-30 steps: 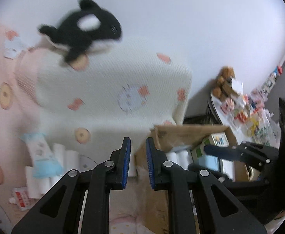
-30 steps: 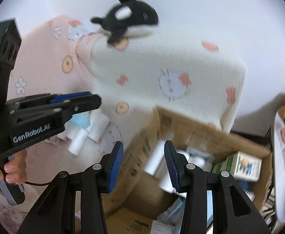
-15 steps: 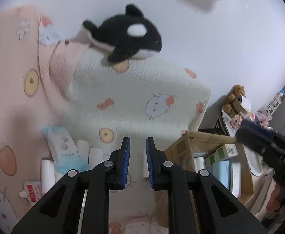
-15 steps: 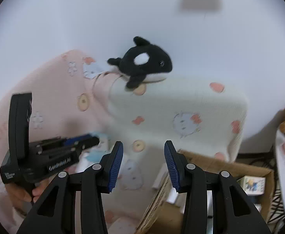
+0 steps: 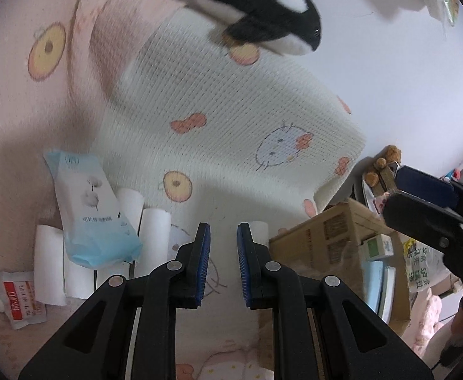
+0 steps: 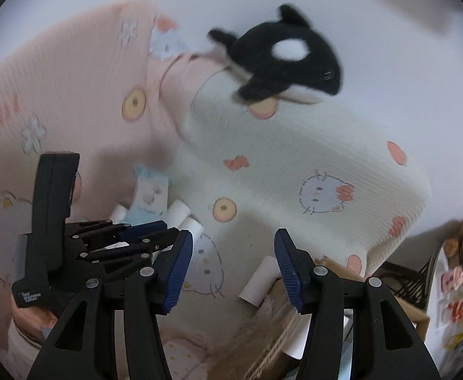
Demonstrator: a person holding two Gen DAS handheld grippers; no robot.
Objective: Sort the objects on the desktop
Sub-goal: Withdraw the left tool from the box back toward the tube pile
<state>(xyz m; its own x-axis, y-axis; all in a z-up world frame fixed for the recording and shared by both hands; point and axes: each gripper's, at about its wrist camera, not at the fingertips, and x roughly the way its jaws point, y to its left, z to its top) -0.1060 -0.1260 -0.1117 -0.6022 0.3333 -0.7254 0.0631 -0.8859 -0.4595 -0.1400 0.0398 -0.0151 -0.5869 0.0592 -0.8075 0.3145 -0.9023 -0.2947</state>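
Several white paper rolls (image 5: 153, 226) and a light blue tissue pack (image 5: 88, 212) lie on the pink bedding at the foot of a white pillow (image 5: 231, 126). A small red and white pouch (image 5: 19, 297) lies at the lower left. A cardboard box (image 5: 326, 247) with packs inside stands at the right. My left gripper (image 5: 223, 240) is empty, its jaws a narrow gap apart, above the bedding between the rolls and the box. My right gripper (image 6: 233, 247) is open and empty, above one roll (image 6: 261, 280) beside the box.
A black and white orca plush (image 5: 263, 12) sits on top of the pillow, also in the right wrist view (image 6: 282, 60). A side table with teddy bears (image 5: 383, 164) and clutter stands behind the box. A white wall is behind.
Both grippers have swung left and down, away from the box toward the rolls on the bedding. The left jaws have parted slightly.
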